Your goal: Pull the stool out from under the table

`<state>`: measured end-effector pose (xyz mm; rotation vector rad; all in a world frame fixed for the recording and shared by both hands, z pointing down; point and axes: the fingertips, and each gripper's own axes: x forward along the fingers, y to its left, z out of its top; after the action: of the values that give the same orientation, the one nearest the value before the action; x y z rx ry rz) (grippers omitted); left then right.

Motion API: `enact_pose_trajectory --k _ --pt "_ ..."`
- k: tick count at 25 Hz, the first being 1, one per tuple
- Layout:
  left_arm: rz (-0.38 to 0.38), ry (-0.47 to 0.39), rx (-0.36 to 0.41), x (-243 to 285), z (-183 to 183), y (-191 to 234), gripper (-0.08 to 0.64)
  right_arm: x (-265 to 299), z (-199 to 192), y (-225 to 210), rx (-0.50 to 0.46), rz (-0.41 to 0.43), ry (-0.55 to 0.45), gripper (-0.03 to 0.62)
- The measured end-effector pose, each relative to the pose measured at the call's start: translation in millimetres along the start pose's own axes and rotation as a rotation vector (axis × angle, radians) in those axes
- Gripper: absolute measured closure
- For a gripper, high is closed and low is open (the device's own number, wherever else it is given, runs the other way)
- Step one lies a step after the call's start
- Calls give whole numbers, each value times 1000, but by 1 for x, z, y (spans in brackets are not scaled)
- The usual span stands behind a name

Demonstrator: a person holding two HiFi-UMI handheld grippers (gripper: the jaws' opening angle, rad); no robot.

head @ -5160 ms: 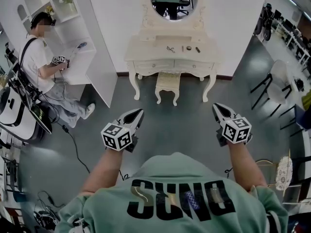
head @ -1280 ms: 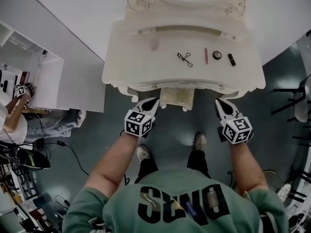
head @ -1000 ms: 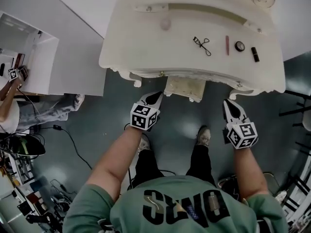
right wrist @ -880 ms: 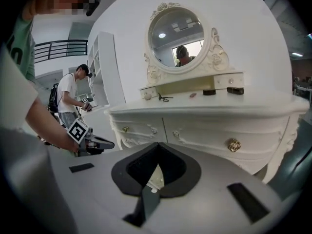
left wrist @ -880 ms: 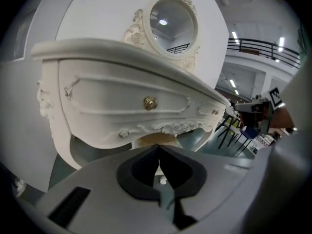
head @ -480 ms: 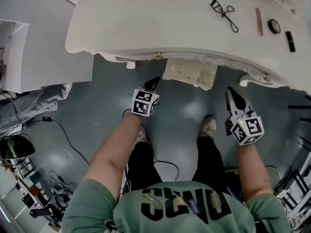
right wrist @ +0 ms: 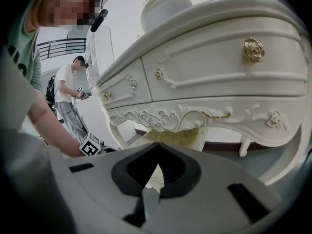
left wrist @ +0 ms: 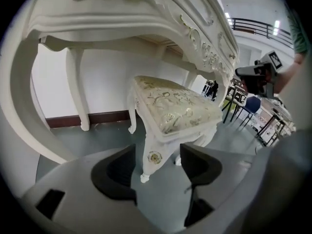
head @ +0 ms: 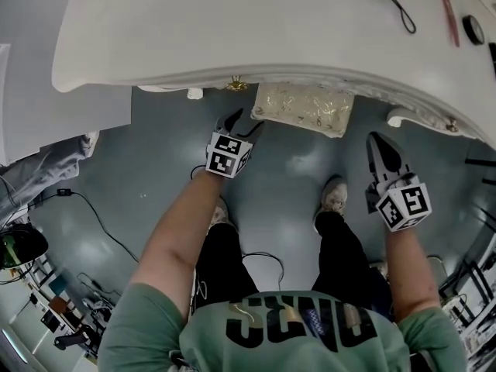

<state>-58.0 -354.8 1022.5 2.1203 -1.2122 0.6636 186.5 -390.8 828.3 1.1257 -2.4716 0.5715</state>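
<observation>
The table [head: 232, 29] stood over the stool [head: 304, 108], which was tucked under its front edge. Your left gripper [left wrist: 157, 168] was opening, the stool's near leg [left wrist: 153, 155] lined up between its jaws but untouched. Your right gripper [head: 385, 149] was closed and empty. You likely needed a high, square grip before pulling straight back.

My head view is evenly bright, with pale glare patches on the grey floor [head: 298, 161] and soft shadow under the table [head: 232, 29]. Both gripper views bend hard toward dark round edges.
</observation>
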Motion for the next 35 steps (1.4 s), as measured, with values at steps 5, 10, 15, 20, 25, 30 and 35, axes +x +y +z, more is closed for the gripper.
enact_pose_trajectory --k 5,10,15,20,25,30,35 --pt "6 31 66 26 -12 3 219 0 -10 -1 8 -9 23 599" --pt "12 63 155 56 -17 1 176 0 -18 -2 -24 3 41 600" --pt "11 105 245 83 -19 -8 176 -7 -29 -13 -17 -22 61 600" --pt "22 109 261 91 -14 -8 175 -11 -35 -14 -5 -25 72 600" --pt "24 127 259 90 -15 -7 186 -13 -39 -12 -4 -22 74 600" --pt "23 134 248 86 -22 -14 187 -20 -47 -8 -6 -13 74 599" --pt "19 140 234 76 -33 -20 189 -28 -48 -1 -3 -13 68 600"
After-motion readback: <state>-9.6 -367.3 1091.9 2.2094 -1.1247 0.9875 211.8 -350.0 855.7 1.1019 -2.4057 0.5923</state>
